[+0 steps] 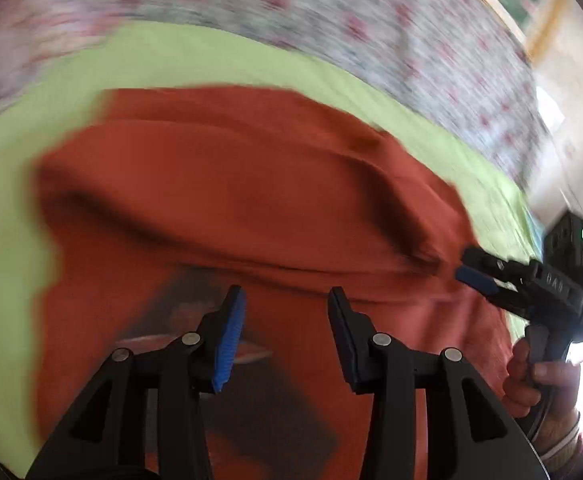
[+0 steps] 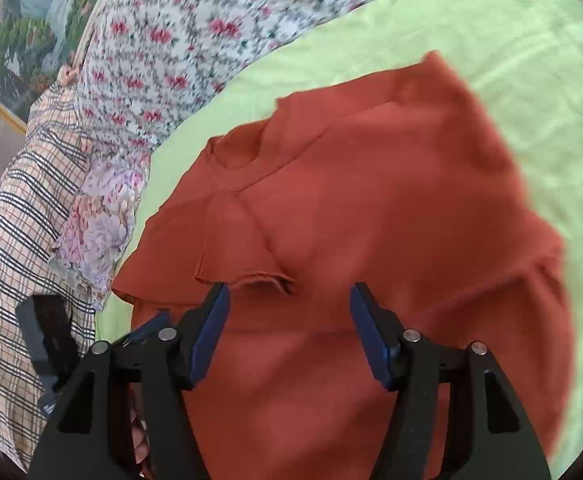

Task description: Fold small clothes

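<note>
**Rust shirt flat on green sheet**

Rust-red shirt [image 2: 371, 200] lies on green sheet [image 2: 491, 40], collar toward floral cloth [image 2: 179, 40], long axis running away from it. Right gripper [image 2: 289, 292] wide, empty, just short of sleeve hem. Left gripper [image 1: 287, 296] parted, empty, over shirt.

One rust shirt [image 2: 371, 200]; two hand-held grippers: left [image 1: 287, 320], right [image 2: 289, 312]; one green sheet [image 2: 491, 40].

We see the floral bedspread [image 1: 371, 28] smeared by motion blur, and the orange shirt's [image 1: 251, 200] near edge hidden behind our left gripper [image 1: 287, 340].
</note>
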The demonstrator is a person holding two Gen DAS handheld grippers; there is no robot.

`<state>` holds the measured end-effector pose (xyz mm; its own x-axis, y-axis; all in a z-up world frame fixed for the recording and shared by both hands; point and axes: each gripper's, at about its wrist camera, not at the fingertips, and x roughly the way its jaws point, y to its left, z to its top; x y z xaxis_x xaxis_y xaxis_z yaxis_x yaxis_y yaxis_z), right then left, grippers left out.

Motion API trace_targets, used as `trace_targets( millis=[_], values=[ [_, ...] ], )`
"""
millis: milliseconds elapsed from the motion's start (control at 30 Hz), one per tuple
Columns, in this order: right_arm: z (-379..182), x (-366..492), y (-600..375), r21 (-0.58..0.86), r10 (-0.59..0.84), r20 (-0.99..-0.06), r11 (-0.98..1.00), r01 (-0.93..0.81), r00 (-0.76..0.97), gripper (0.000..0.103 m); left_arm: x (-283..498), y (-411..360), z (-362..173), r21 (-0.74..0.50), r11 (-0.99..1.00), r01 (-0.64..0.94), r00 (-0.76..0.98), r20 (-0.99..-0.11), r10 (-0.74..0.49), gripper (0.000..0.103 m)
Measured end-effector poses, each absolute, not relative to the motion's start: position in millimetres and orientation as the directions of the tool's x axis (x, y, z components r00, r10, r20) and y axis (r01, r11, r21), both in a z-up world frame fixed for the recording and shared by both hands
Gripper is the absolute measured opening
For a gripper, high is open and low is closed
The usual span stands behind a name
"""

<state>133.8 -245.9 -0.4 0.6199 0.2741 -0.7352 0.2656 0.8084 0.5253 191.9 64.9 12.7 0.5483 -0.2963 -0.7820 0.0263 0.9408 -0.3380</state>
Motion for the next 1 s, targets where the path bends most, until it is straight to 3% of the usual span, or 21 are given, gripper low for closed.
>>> trace_targets(
  millis=[67,133,233,467,667,800,833,867,933,1000],
  values=[
    [-4.3,145.1,-236.1,0.469,0.239,-0.762,0.844,0.259,0.602,0.073,186.2,99.1,12.1,-0.284,0.956,-0.072,0.581,-0.791,-0.191,0.044],
    [-8.9,156.6,-224.4,0.381,0.185,-0.8,0.892,0.244,0.571,0.074,188.7,132.9,3.8,-0.247,0.955,-0.164,0.564,-0.817,-0.115,0.044],
    [-13.2,165.7,-209.1,0.265,0.13,-0.837,0.946,0.186,0.532,0.074,195.0,165.4,-7.2,-0.265,0.935,-0.237,0.552,-0.829,-0.095,0.043],
    [-14.6,175.2,-186.0,0.017,-0.004,-0.87,0.999,0.038,0.493,0.078,237.8,167.4,-15.0,-0.265,0.937,-0.228,0.547,-0.831,-0.102,0.043],
    [-4.2,157.4,-175.0,-0.033,0.015,-0.84,0.996,-0.079,0.542,0.086,255.7,162.8,-17.0,-0.252,0.94,-0.23,0.554,-0.828,-0.086,0.042],
    [-6.7,175.3,-180.2,-0.026,0.006,-0.826,0.998,-0.049,0.564,0.085,259.6,156.0,-18.1,-0.223,0.949,-0.222,0.554,-0.83,-0.065,0.042],
    [-9.9,181.9,-185.2,0.045,0.064,-0.83,0.998,-0.047,0.555,0.078,259.9,154.8,-18.3,-0.216,0.951,-0.22,0.554,-0.83,-0.06,0.042],
    [-13.9,187.7,-189.7,0.102,0.108,-0.837,0.994,-0.042,0.536,0.051,259.5,154.3,-19.2,-0.207,0.954,-0.217,0.552,-0.832,-0.055,0.042],
    [-19.7,197.5,-201.5,0.206,0.176,-0.852,0.978,0.007,0.494,0.007,257.1,154.6,-19.3,-0.19,0.958,-0.212,0.551,-0.834,-0.044,0.04],
    [-5.6,190.1,-216.1,0.345,0.267,-0.799,0.938,0.047,0.538,0.007,254.0,154.7,-16.3,-0.163,0.965,-0.206,0.555,-0.832,-0.022,0.034]
  ],
)
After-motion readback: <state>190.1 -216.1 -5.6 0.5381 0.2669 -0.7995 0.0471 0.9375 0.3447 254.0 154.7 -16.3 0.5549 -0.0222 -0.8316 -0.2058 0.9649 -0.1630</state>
